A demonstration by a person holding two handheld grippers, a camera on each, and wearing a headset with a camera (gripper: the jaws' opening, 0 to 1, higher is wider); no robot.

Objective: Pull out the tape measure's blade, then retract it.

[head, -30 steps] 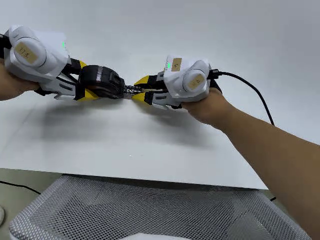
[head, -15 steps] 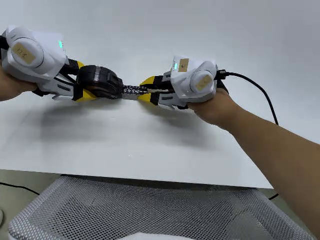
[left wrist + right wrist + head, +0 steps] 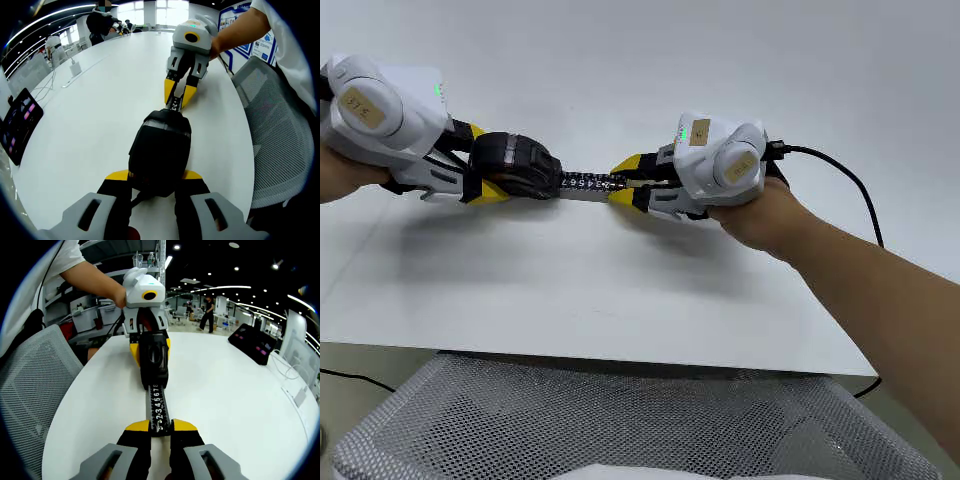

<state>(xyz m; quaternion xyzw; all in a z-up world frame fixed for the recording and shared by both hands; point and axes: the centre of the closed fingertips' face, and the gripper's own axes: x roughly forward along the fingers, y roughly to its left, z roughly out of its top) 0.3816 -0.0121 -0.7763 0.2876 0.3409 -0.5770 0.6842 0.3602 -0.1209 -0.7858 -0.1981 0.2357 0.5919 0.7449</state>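
The white table point(image 3: 620, 300) has a smooth, matte top, and its near edge runs straight across the head view. A soft grey shadow falls across the middle of the top. In the left gripper view, 1 dark flat device point(image 3: 20, 125) with small coloured lights sits at the table's edge. Farther along stands 1 small white adapter point(image 3: 75, 67), with a thin white cord point(image 3: 50, 86) trailing from it over the top (device and cord show again, at the opposite side, in the right gripper view). A black cable point(image 3: 845, 190) crosses the table's far right part in the head view; whether it rests on the top cannot be told.
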